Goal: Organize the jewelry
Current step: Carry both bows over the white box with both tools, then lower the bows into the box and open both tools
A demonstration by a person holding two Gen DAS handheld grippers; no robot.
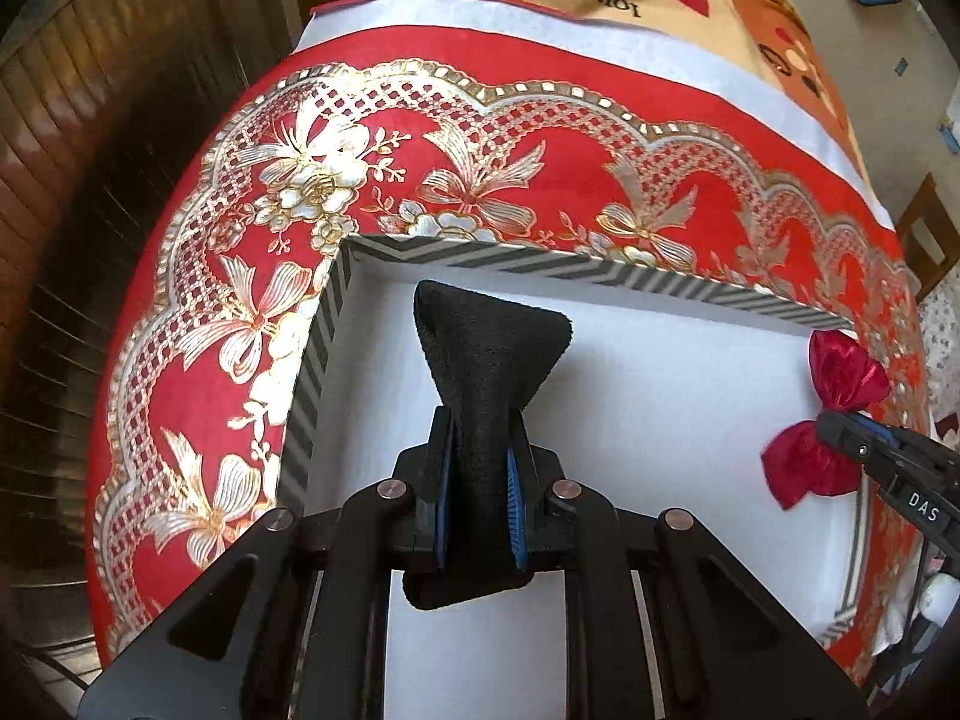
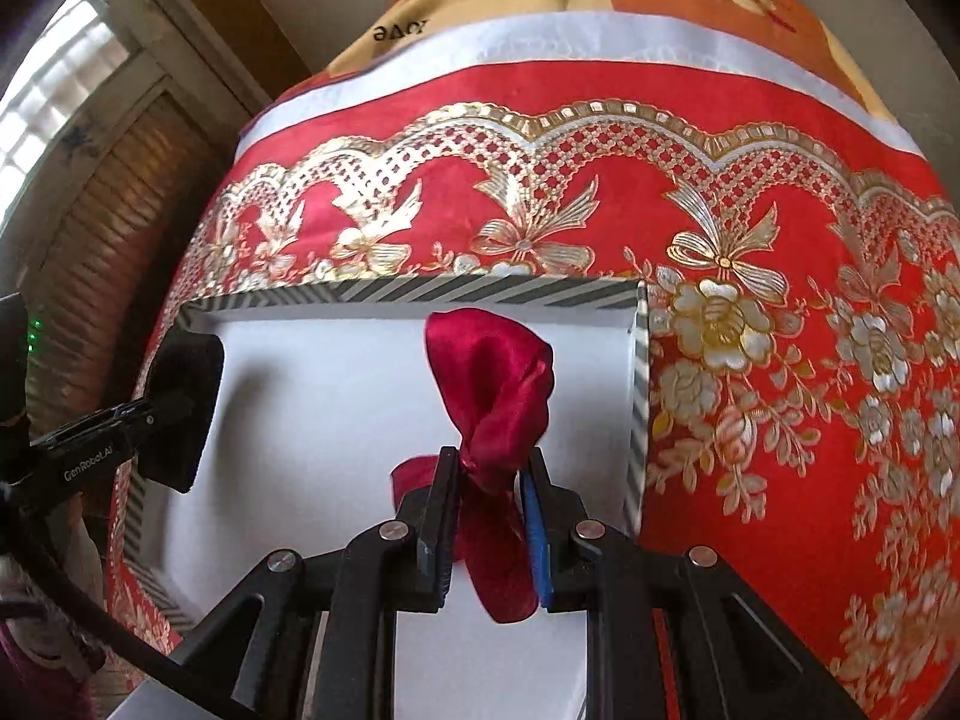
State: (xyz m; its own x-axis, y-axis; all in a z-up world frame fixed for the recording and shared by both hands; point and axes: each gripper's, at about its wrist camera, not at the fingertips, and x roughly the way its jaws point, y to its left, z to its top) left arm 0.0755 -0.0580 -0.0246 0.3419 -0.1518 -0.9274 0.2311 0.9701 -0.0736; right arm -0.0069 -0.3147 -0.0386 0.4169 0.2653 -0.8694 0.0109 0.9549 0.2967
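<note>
Above a white box with striped rim, left gripper clamped on black pouch — right gripper pinching red satin pouch.

left tool clamped on black pouch, right tool clamped on red pouch, both fwd

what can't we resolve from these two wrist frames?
- Near side of the white box: cut off by the bottom edge and the gripper bodies in both views.
- Black bow in the left gripper: its near end hides behind the fingers, left wrist view.
- Red bow in the right gripper: clasp or backing not visible in either view.
- Whether either bow touches the box floor: cannot tell.
</note>
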